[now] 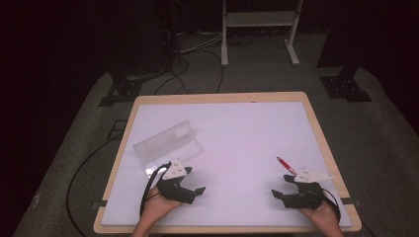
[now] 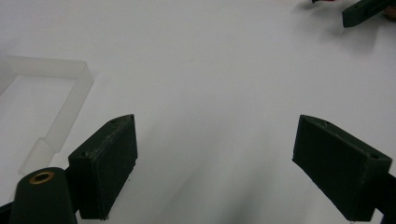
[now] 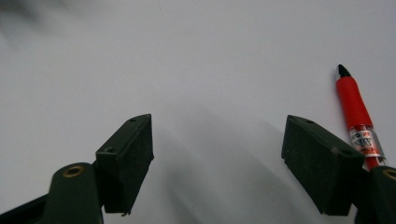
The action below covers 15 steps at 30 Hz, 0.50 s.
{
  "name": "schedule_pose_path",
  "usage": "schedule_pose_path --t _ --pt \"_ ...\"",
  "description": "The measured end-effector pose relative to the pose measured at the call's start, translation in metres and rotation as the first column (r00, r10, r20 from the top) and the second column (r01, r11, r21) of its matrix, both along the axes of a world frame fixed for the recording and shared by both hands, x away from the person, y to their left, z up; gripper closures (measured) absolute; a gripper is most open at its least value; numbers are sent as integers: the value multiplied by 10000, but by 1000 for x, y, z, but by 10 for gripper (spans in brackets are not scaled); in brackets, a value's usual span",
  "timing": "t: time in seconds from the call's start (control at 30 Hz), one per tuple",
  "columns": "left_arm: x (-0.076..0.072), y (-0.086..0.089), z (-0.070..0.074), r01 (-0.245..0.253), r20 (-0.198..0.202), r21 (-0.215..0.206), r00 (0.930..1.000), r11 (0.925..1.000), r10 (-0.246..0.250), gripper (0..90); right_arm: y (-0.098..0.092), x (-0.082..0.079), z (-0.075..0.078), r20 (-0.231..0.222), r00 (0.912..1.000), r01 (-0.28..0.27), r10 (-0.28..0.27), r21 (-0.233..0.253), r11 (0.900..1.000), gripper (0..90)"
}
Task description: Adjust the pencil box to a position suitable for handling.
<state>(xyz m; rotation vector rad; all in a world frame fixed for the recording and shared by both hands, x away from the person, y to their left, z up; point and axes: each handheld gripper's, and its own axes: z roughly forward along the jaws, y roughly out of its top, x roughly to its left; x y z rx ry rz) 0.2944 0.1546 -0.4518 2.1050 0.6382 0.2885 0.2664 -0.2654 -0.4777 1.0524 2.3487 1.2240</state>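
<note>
A red pen [image 1: 285,164] with a black tip lies on the white table top [image 1: 237,133] at the right. My right gripper [image 1: 282,186] is just in front of it, open and holding nothing. In the right gripper view the pen [image 3: 355,112] lies just outside the right-hand jaw of that gripper [image 3: 217,158]. A clear plastic case [image 1: 168,143] sits at the left. My left gripper [image 1: 194,180] is open and holding nothing, just in front of the case. In the left gripper view the case [image 2: 60,93] is left of this gripper [image 2: 219,158].
The table has a light wooden rim [image 1: 222,98]. Black cables [image 1: 84,168] trail over the grey floor at the left. A white frame stand [image 1: 257,29] is on the floor beyond the table. A finger [image 2: 369,10] of the other gripper shows at the left gripper view's top right.
</note>
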Motion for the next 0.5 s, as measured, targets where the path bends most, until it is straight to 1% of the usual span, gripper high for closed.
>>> schedule_pose_path --t 0.07,0.17,0.2,0.27,0.37,0.4,0.5 --pt "1 0 2 48 37 125 10000 9999 -49 134 0 -1 0 -1 10000 -24 24 40 10000 241" --pt "1 0 3 60 71 146 10000 9999 -61 134 -2 0 0 25 10000 2 -2 53 10000 241" --pt "1 2 3 45 118 248 9999 9997 -48 135 -3 1 0 -51 9999 93 -92 182 9998 241" --pt "2 4 4 24 162 351 9999 9994 -29 141 -4 2 1 -19 9998 173 -172 254 9995 241" --pt "3 6 5 -26 150 418 9999 9991 20 152 -4 2 1 -16 9998 199 -199 252 9995 241" --pt "3 8 7 -40 228 523 9997 9986 28 157 -4 2 1 -3 9998 198 -198 214 9996 241" --pt "6 13 12 -147 359 446 9993 9989 131 157 -3 2 1 4 9998 207 -208 205 9996 240"
